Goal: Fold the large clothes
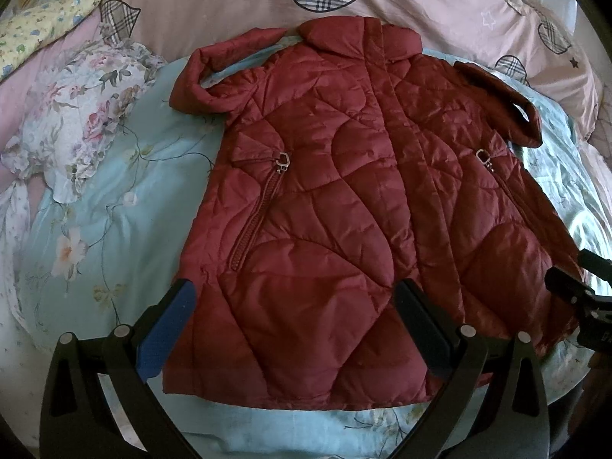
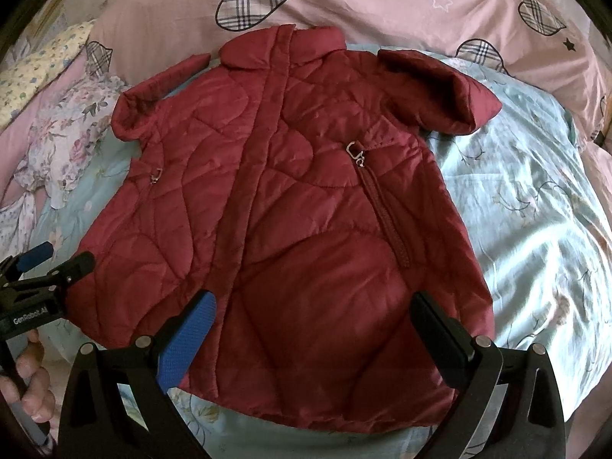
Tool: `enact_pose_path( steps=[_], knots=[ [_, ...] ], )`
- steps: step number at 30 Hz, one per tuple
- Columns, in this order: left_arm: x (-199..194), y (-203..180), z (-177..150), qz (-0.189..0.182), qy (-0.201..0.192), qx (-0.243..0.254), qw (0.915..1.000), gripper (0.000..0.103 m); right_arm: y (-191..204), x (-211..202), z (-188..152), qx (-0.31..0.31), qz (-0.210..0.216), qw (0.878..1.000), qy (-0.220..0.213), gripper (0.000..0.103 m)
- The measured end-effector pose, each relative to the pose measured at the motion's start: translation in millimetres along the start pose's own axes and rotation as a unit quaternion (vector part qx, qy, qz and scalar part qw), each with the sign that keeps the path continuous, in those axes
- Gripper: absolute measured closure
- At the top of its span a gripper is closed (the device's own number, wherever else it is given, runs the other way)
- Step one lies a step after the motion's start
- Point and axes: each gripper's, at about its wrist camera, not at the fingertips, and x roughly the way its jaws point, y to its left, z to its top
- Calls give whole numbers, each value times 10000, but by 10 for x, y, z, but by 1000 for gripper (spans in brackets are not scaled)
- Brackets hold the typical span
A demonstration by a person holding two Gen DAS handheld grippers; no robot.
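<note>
1 quilted red coat (image 1: 325,199) lies flat and front-up on the bed's pale blue floral cover (image 1: 114,229), collar far, hem near, so its long axis runs straight away from both claws. The left claw (image 1: 298,325) hangs released over the hem's left half, its 2 fingers spread wide; the right claw (image 2: 313,329) hangs likewise released over the right half. Neither grips cloth. Each is nearest its own hem corner. Count: 2 sleeves doubled back at the shoulders, 2 zip pockets, 1 collar (image 2: 283,44).
</note>
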Motion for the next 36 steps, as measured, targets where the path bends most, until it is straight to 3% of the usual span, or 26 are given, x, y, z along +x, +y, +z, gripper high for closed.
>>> enact_pose_path(
  steps=[36],
  knots=[
    [2,14,-12,-142,-86,-73,9998,0,-20,16,55,17,130,9999,-36,1]
  ],
)
